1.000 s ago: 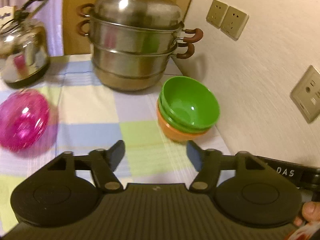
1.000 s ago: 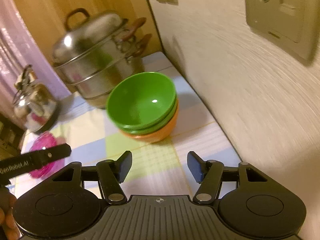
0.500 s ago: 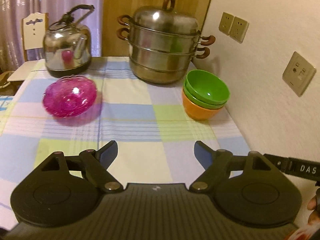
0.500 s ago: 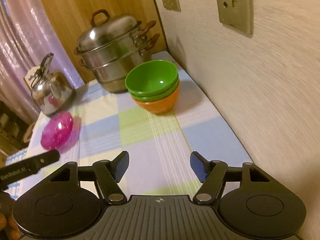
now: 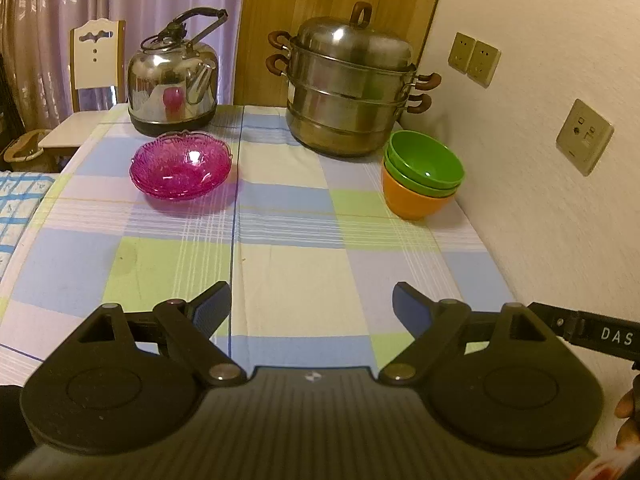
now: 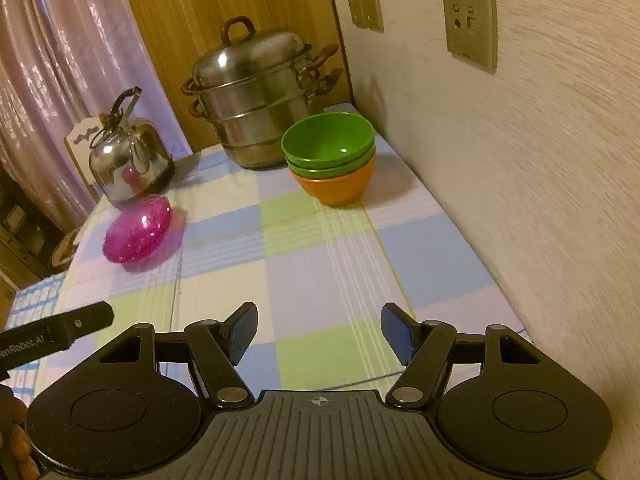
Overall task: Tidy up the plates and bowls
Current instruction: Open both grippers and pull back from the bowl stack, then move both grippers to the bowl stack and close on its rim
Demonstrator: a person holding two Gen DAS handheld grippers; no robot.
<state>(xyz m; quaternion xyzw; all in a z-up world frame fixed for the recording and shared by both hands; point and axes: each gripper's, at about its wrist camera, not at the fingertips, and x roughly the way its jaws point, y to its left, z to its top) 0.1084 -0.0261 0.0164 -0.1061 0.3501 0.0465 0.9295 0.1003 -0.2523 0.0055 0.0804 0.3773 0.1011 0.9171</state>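
Green bowls [image 5: 426, 162] sit nested in an orange bowl [image 5: 414, 202] by the wall, beside the steamer [image 5: 348, 92]. Well apart on the counter [image 5: 304, 272] lies a pink bowl [image 5: 181, 165]. Left gripper [image 5: 311, 306] jaws are opening, empty; right gripper [image 6: 319, 330] jaws stand wide, empty.

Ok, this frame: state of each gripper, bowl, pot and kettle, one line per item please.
left gripper: jaws opening, nothing between them.
right gripper: open, empty.
green bowls: two nested, upright, empty, stacked in the orange bowl.
orange bowl: upright, bottom of the stack, by the wall.
pink glass bowl: upright, empty, standing apart.
steamer pot: lid on.
kettle: upright, handle raised.
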